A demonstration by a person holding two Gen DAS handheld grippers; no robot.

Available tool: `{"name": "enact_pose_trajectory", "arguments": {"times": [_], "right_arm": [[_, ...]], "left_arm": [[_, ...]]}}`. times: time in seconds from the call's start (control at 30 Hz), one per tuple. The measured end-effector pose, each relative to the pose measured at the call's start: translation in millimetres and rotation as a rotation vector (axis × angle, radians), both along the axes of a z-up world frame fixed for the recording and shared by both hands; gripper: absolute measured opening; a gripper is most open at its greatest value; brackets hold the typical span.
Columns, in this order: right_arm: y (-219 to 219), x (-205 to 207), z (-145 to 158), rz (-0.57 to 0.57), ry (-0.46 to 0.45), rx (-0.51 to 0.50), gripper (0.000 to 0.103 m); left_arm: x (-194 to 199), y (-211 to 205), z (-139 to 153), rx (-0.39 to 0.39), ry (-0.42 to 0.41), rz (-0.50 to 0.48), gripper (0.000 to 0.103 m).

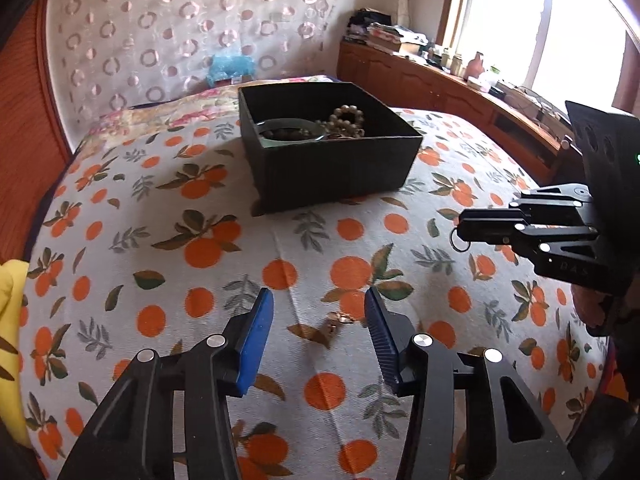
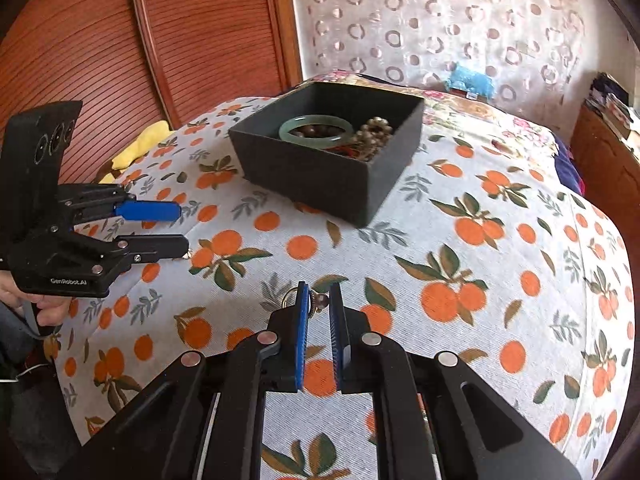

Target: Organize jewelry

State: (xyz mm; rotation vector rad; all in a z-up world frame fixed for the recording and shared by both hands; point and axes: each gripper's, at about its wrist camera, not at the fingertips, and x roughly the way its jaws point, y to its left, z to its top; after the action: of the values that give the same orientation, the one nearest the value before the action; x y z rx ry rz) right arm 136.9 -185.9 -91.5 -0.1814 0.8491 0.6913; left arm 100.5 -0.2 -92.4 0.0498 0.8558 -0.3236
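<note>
In the left wrist view our left gripper (image 1: 318, 312) filled the bottom of the frame with its blue pads (image 1: 256, 332) standing apart, nothing pressed between them. A small gold-coloured piece of jewelry (image 1: 338, 320) lay on the orange-patterned bedspread (image 1: 200, 240) in the gap between those fingers, touched by neither as far as we could tell. Above it, in the upper middle of the frame, stood the dark open box (image 1: 332, 168), with a green bangle (image 1: 280, 126) and a beaded bracelet (image 1: 348, 118) inside. At the right edge of that frame our right gripper (image 1: 460, 236) reached in from the side with its jaws nearly together, and a small metal ring (image 1: 457, 240) hung at the tip, pinched between them. The right wrist view showed the same grip from behind: the two blue pads (image 2: 302, 332) stood close, with the ring (image 2: 290, 296) and a small round charm (image 2: 320, 300) caught at their tips in the lower middle of the frame. The box (image 2: 320, 176) sat in the upper middle there, well apart from the held ring, and the left gripper (image 2: 182, 226) stood at the left edge, a hand (image 2: 44, 308) below it.
</note>
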Motion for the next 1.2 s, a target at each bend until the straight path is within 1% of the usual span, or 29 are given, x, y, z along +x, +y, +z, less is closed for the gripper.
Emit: {"name": "enact_pose_trajectory", "arguments": {"times": [0.03, 0.07, 0.13, 0.2, 0.23, 0.3, 0.5, 0.63, 0.77, 0.83, 0.93, 1.07, 1.2], "right_arm": [[-0.5, 0.0, -0.3, -0.001, 0.000, 0.002, 0.011], [-1.4, -0.2, 0.1, 0.000, -0.001, 0.004, 0.011], [0.1, 0.3, 0.9, 0.003, -0.005, 0.004, 0.011], [0.1, 0.0, 2.9, 0.007, -0.011, 0.005, 0.011], [0.7, 0.4, 3.9, 0.009, -0.013, 0.006, 0.011], [2.4, 0.2, 5.9, 0.013, -0.017, 0.007, 0.011], [4.3, 1.7, 9.9, 0.020, -0.023, 0.009, 0.011], [8.6, 8.7, 14.2, 0.020, -0.039, 0.005, 0.011], [12.3, 21.7, 29.3, 0.009, -0.071, 0.026, 0.011], [17.6, 27.4, 41.7, 0.008, -0.110, 0.030, 0.011], [26.1, 37.0, 54.8, 0.015, -0.145, 0.035, 0.011], [36.2, 53.5, 63.0, 0.012, -0.173, 0.030, 0.011], [39.4, 70.0, 60.8, -0.006, -0.170, 0.029, 0.011]], "left_arm": [[-0.7, -0.9, -0.7, 0.000, 0.001, -0.002, 0.041], [-1.0, -2.2, -1.3, 0.000, 0.003, -0.005, 0.036], [-0.2, -4.0, -2.8, 0.005, 0.008, -0.007, 0.032], [-1.1, -4.4, -4.5, 0.009, 0.013, -0.012, 0.026], [-0.2, -5.5, -6.4, 0.018, 0.022, -0.014, 0.015], [-0.2, -6.5, -6.3, 0.030, 0.018, -0.019, 0.014], [2.0, 1.2, -1.4, 0.001, 0.011, -0.008, 0.014], [10.3, 5.7, 10.8, -0.009, -0.019, 0.006, 0.014], [20.9, 7.4, 25.7, -0.003, -0.061, 0.018, 0.014], [26.1, 8.4, 33.1, 0.000, -0.081, 0.024, 0.014], [34.0, 9.9, 43.3, 0.008, -0.104, 0.027, 0.014], [44.9, 12.1, 54.0, 0.018, -0.127, 0.031, 0.014], [55.0, 12.9, 60.5, 0.022, -0.143, 0.036, 0.014]]}}
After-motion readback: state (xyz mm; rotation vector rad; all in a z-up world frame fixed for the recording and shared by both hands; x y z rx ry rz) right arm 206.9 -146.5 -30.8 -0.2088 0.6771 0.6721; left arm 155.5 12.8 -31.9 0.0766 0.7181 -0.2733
